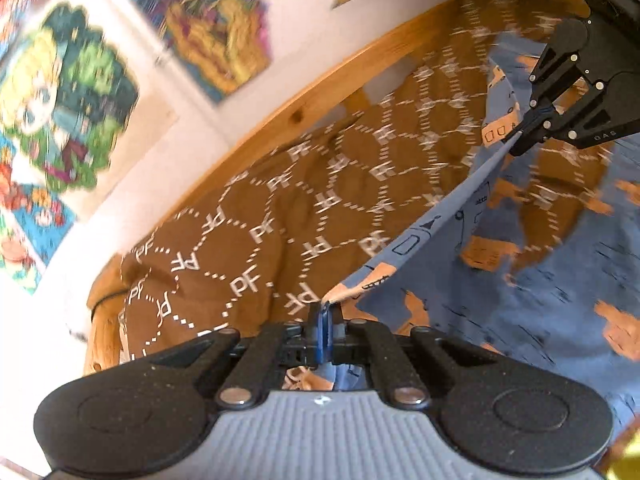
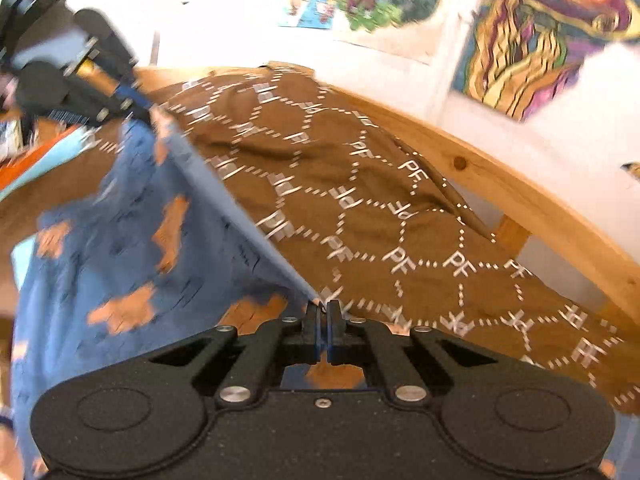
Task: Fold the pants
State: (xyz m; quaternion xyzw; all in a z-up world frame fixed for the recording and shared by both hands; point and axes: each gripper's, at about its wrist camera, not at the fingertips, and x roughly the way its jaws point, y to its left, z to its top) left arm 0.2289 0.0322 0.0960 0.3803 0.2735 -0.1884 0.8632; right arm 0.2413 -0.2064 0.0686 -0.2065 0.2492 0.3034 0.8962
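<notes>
fingers first: left gripper [image 1: 323, 312] has both jaws pinched tight on the pants [image 1: 500, 312], w/ the blue pads closed on a thin hem edge and no gap showing. right gripper [image 2: 322, 308] is the same, jaws clamped on the hem at its own tip. in the left wrist view the right gripper [image 1: 528, 128] sits up and to the right, also nipped on that edge; in the right wrist view the left gripper [image 2: 132, 100] shows upper left, blurred.

edge betw. the two grips: one straight, taut band of blue fabric w/ orange print, running tip to tip. this is the key relation: the held edge is the long axis, and both hands are at its ends, neither nearer to the middle.

outward from the edge: rest of the pants [image 2: 120, 260] hangs below and to one side of the taut line, i.e. right of it in the left wrist view, left of it in the right wrist view. far side of the line is a brown patterned blanket [image 1: 320, 184], lying on a surface bounded by a wooden rail [image 2: 520, 192], w/ posters [image 1: 68, 92] on the wall beyond.

judgement: next move likely carries the edge across while keeping both ends level and the line tight; slack at either end would skew the fold.
</notes>
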